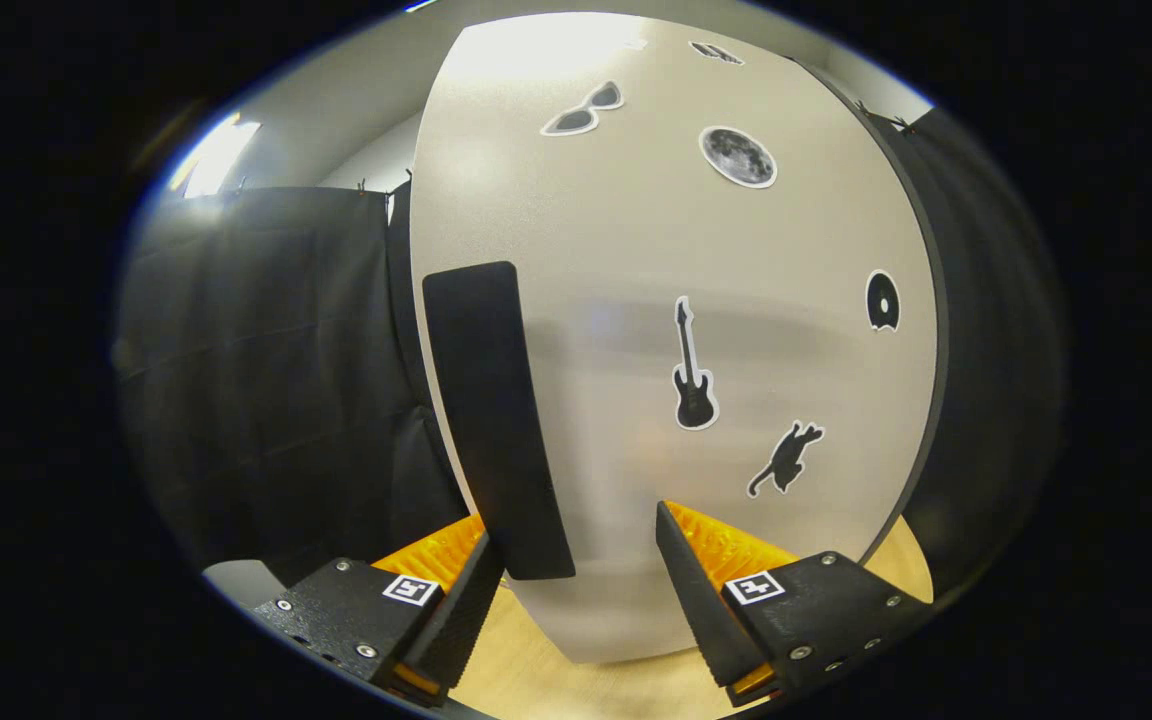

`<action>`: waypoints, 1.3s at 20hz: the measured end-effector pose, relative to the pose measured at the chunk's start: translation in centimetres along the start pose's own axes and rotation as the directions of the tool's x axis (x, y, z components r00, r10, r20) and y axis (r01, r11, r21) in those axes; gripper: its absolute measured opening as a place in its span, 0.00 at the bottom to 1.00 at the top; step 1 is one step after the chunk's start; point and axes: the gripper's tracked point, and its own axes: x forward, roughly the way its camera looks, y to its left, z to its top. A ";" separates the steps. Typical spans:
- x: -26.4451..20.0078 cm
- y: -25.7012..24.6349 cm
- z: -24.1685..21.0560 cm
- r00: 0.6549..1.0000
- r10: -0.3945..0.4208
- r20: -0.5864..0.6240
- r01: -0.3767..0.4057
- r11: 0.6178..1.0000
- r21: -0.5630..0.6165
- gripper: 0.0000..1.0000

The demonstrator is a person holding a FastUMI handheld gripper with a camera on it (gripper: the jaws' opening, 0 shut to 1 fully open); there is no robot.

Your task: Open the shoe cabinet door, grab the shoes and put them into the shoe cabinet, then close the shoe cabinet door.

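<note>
Door shut; interior and contact unverified.
The cabinet door (676, 330) conceals whatever lies behind it. The handle's (496, 420) lower end sits by the left finger (456, 600); contact cannot be determined. A top sticker (716, 52) is indistinct.

No words or numbers can be read; the cabinet door (636, 300) bears only picture stickers.

Black cloth (266, 380) is hung at 9 o'clock; a lit window (216, 155) is seen at 10 o'clock; light wooden floor (576, 680) at 6 o'clock.
</note>
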 end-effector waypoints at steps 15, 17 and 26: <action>3.7 -1.3 -0.7 0.971 -0.213 0.108 0.221 0.973 -0.073 0.92; 3.8 -1.3 -0.6 0.969 -0.223 0.109 0.231 0.971 -0.063 0.92; 3.2 -0.4 -0.3 0.975 -0.205 0.083 0.209 0.978 -0.031 0.94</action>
